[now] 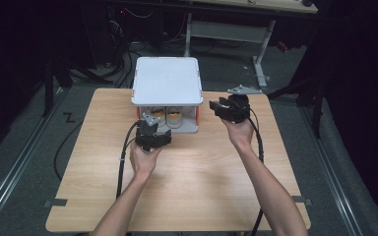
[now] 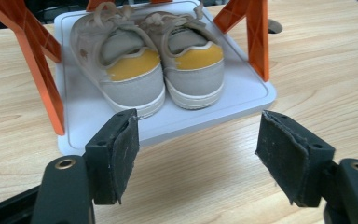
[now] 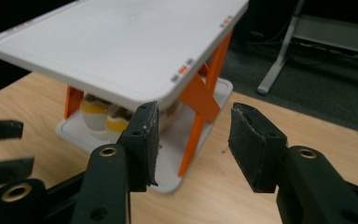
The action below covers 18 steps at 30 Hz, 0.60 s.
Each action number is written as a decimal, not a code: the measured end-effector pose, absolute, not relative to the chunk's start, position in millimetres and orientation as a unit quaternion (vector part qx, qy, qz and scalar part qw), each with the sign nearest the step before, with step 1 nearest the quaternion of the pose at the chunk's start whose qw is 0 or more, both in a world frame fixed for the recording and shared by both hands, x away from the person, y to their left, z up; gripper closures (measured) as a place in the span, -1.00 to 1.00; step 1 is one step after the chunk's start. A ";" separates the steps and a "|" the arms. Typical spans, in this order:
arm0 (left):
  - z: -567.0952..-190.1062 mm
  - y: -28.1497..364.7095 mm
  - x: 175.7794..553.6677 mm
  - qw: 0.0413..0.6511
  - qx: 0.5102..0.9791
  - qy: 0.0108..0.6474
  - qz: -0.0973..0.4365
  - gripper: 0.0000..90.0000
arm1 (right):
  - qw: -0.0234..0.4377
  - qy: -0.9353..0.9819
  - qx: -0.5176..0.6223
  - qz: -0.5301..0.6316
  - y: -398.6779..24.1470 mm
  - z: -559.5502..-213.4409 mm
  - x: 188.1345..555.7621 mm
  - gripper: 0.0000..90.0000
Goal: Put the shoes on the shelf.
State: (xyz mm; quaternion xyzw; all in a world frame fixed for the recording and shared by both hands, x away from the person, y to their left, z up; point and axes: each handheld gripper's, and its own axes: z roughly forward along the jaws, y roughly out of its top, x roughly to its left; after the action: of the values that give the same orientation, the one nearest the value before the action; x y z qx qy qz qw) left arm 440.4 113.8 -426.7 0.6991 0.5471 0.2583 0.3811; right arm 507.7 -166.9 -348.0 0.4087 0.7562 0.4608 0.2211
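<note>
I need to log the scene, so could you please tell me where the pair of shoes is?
The shoes sit side by side on the rack's bottom shelf, heels toward the left claw.

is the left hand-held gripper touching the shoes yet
Apart. In the left gripper view the open left hand-held gripper stops short of the shoes, with bare shelf and table between them.

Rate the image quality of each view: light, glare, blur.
High view: the table is evenly lit with a soft bright patch at its middle, while the room around it is nearly black. Left gripper view: the shoes are sharp, with a faint sheen on the wood and the nearest jaw parts slightly soft. Right gripper view: the rack has a pale top lacking detail, and the background is dim.
</note>
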 end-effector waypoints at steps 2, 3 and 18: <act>-424.2 112.7 437.4 0.385 0.701 0.543 0.258 -0.33 | 0.224 0.756 0.409 0.458 -177.7 -349.3 501.8 0.15; -422.6 112.5 435.6 0.387 0.703 0.539 0.254 -0.32 | 0.224 0.755 0.410 0.460 -182.0 -349.8 499.3 0.15; -403.7 123.0 397.6 0.440 0.707 0.490 0.257 -0.36 | 0.209 0.737 0.429 0.479 -241.9 -361.6 460.7 0.12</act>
State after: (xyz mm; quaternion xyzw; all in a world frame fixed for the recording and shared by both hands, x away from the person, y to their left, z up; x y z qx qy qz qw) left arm 397.6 123.0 -403.7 0.7072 0.4898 0.2570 0.4404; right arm 460.7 -241.9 -361.6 0.4286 0.7369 0.4792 0.2089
